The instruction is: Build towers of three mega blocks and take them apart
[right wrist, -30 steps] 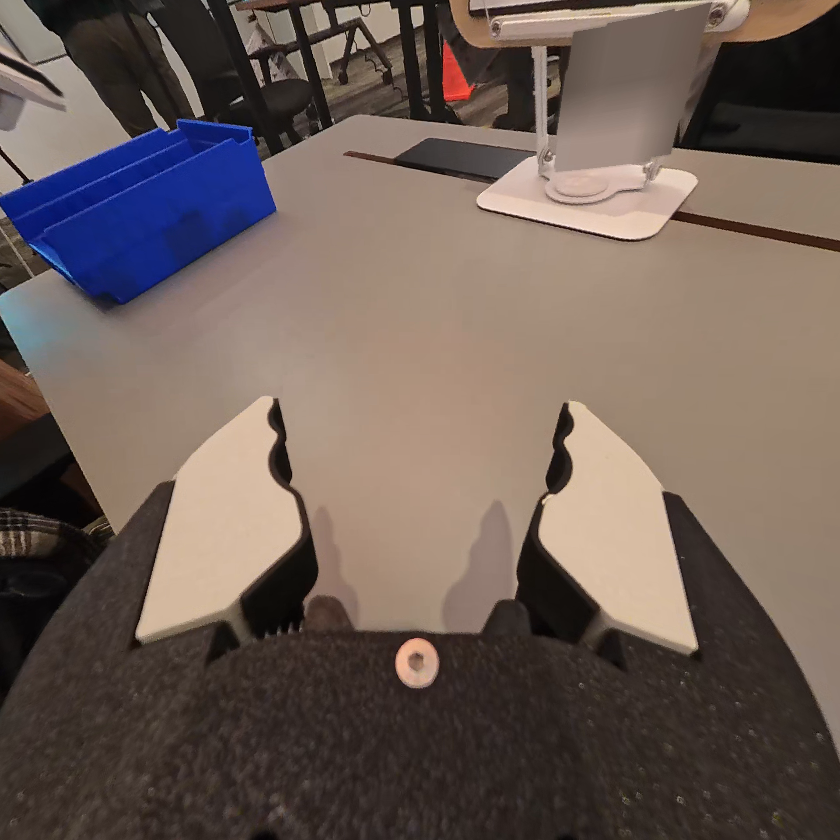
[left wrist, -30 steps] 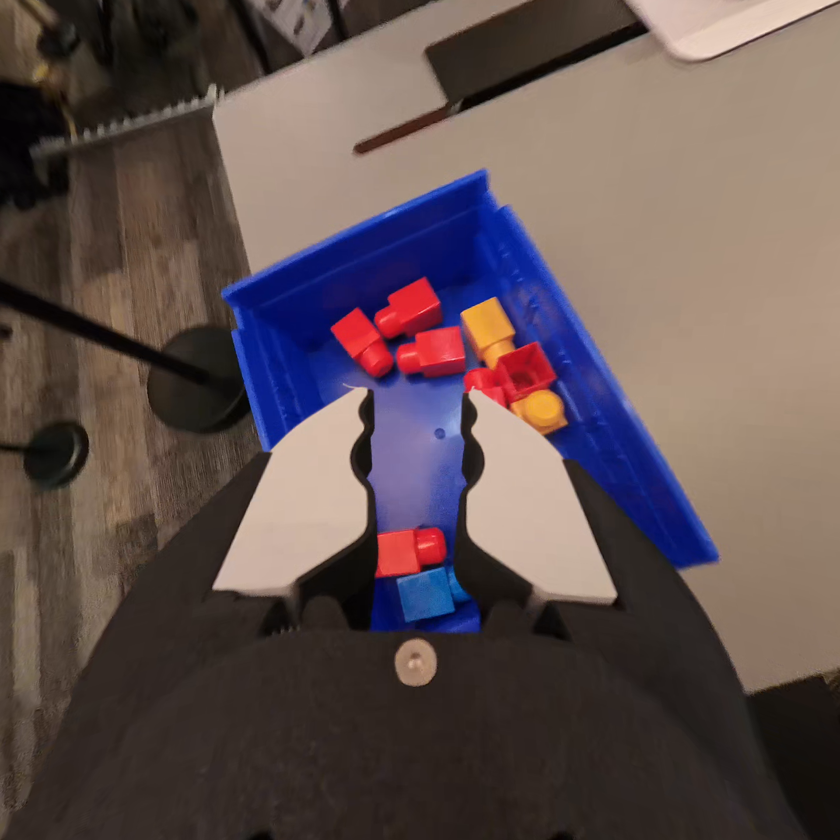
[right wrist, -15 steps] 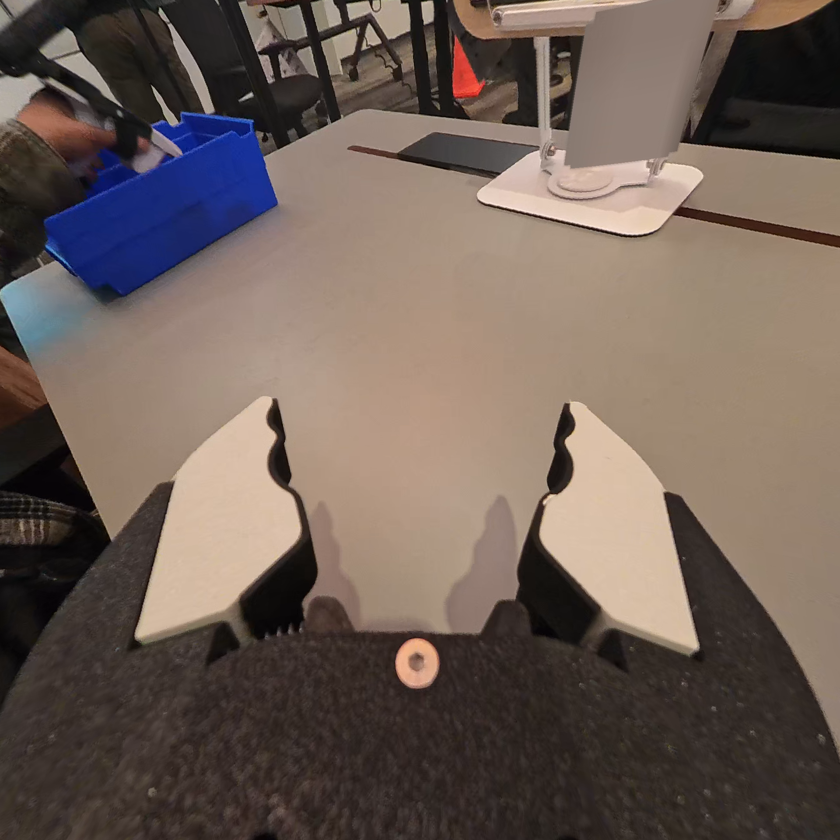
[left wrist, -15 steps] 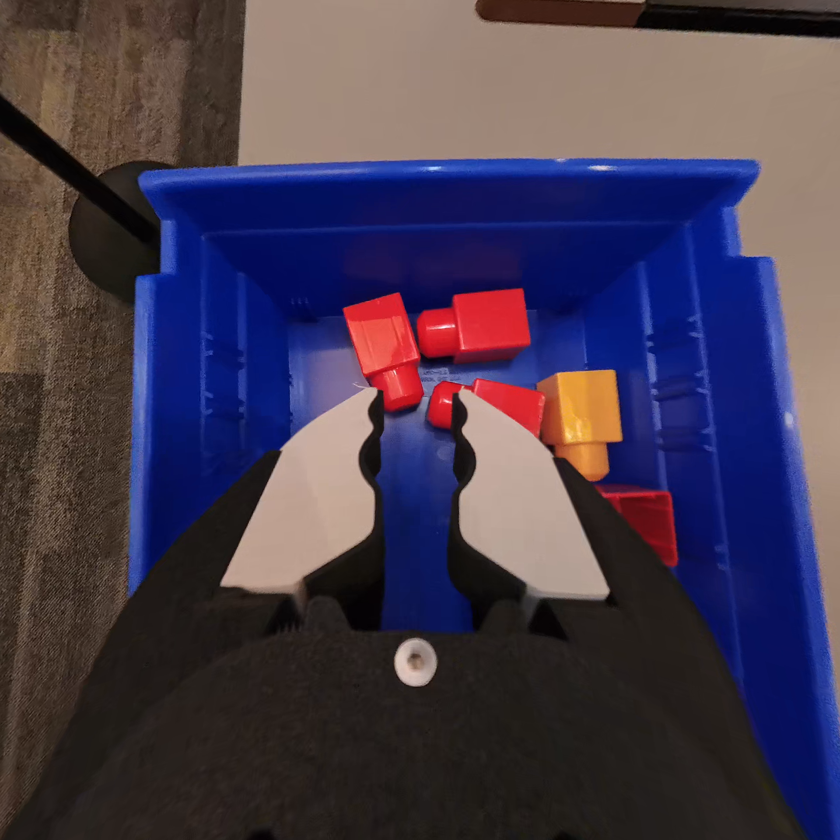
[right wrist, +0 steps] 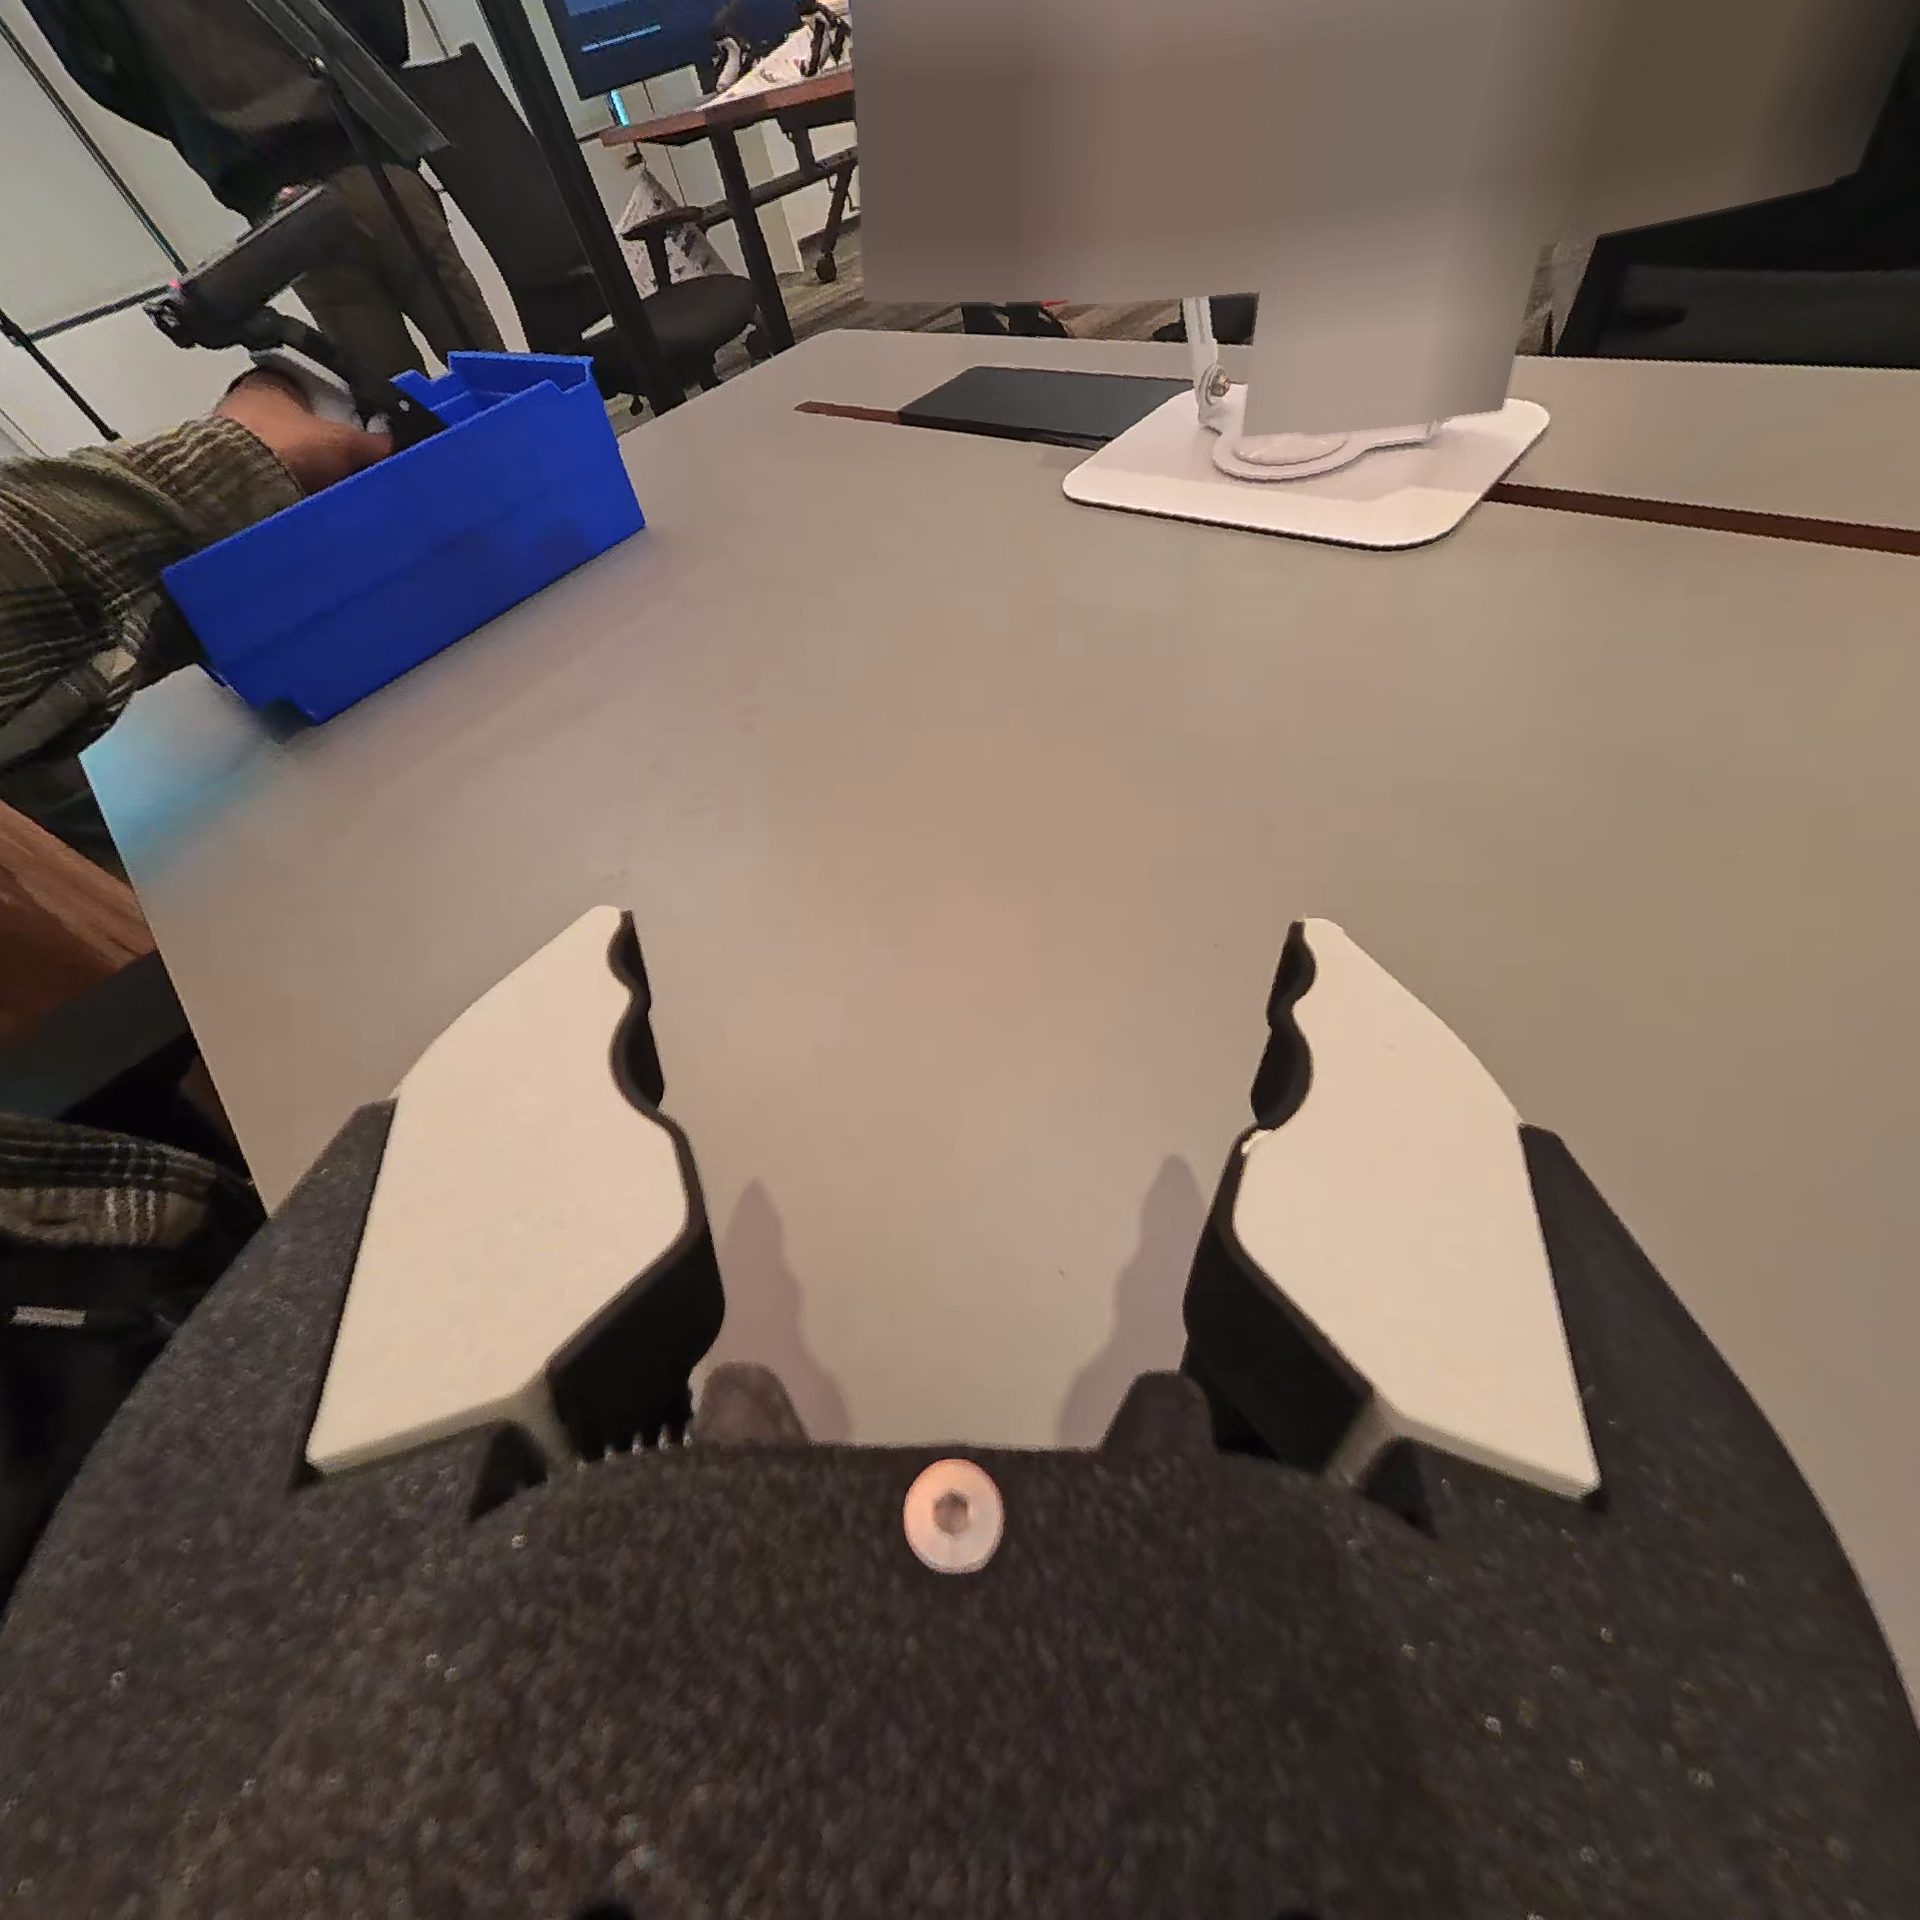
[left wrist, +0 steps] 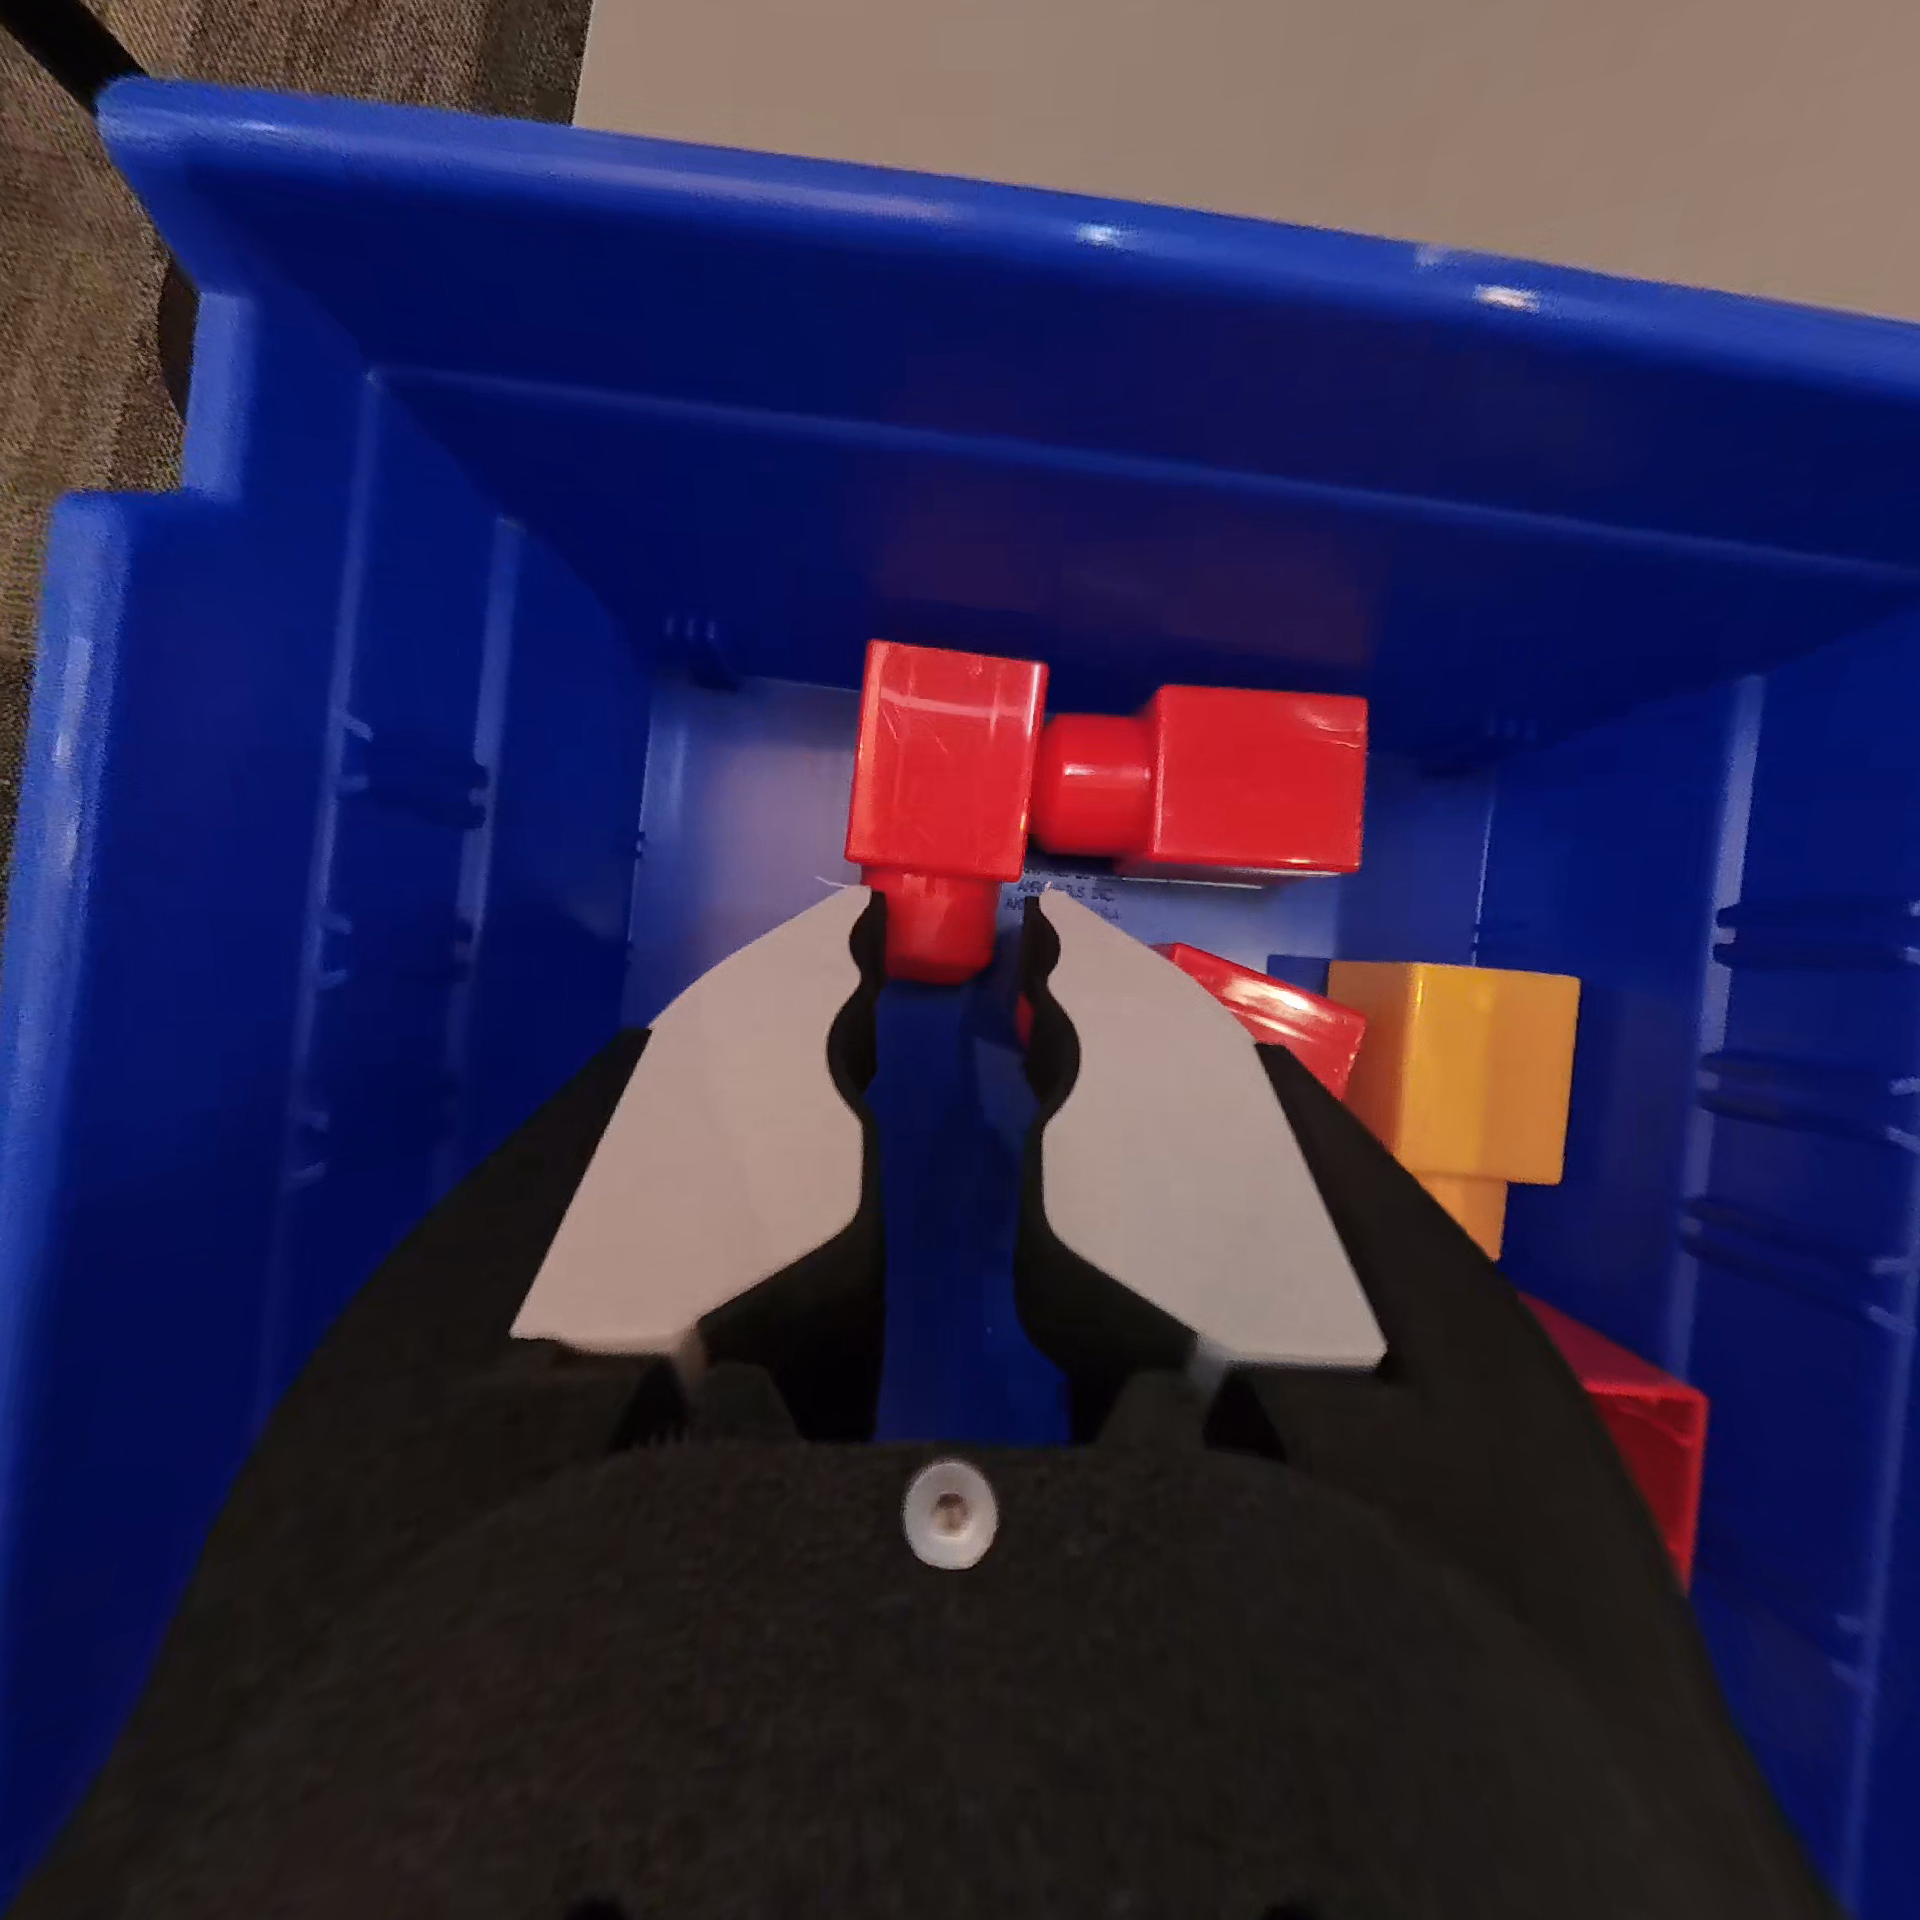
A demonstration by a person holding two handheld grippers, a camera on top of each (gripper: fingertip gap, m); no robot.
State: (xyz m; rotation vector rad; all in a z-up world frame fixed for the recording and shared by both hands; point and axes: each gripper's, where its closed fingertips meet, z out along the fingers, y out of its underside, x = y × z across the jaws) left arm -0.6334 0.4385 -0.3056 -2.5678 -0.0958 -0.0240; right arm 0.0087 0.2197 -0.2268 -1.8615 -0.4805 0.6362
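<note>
Left claw down in the bin at a red block; right claw idle over the worktop.

Your left claw (left wrist: pixel 951 920) sits inside the blue bin (left wrist: pixel 1039 312), its jaws narrowly parted around the stud of a red block (left wrist: pixel 940 769) lying on its side by the far wall; the left finger touches the stud, the right one stands just clear, so nothing is clamped yet. A second red block (left wrist: pixel 1247 779) points its stud into the first. To the right lie a yellow block (left wrist: pixel 1455 1070) and two more red ones, partly hidden. Your right claw (right wrist: pixel 961 935) hangs wide open and empty above the grey worktop (right wrist: pixel 987 727), well apart from the bin, with a white stand (right wrist: pixel 1309 478) beyond.
</note>
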